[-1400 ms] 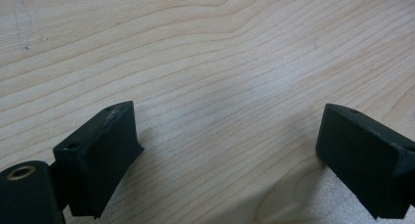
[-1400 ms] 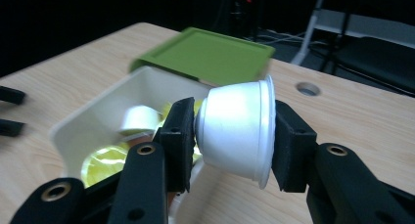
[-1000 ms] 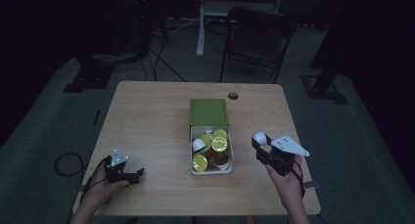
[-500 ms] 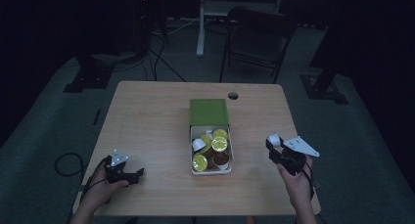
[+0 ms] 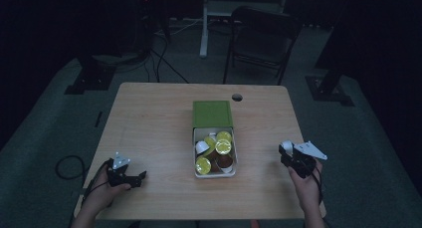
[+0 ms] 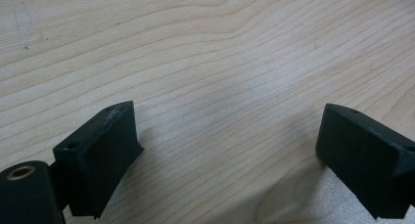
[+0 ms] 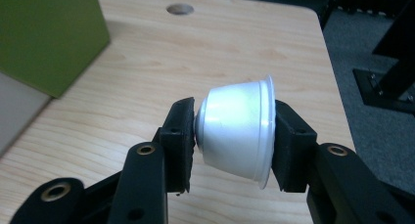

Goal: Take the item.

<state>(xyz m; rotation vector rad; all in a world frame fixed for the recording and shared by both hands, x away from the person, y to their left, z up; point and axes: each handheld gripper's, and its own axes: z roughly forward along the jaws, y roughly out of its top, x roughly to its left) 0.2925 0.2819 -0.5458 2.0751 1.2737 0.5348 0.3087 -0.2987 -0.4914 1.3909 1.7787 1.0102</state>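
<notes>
A white box (image 5: 197, 171) with a green lid (image 5: 212, 114) sits mid-table and holds several coffee pods (image 5: 223, 147), some with yellow-green foil tops. My right gripper (image 5: 290, 153) is near the table's right edge, shut on a white pod (image 7: 237, 131) lying on its side between the pads (image 7: 181, 136). The white pod (image 5: 286, 146) is visible at the gripper's tip in the high view. My left gripper (image 5: 135, 177) rests at the front left of the table, and its jaws stand wide open over bare wood (image 6: 220, 87) with nothing between them.
The wooden table (image 5: 149, 123) has a round cable hole (image 5: 237, 97) at the back. A folding chair (image 5: 261, 39) and stand legs are on the floor behind. The green lid (image 7: 44, 38) lies to the left in the right gripper view.
My right gripper has carried the white pod rightward and down, away from the box toward the table's right edge. The left gripper has stayed put.
</notes>
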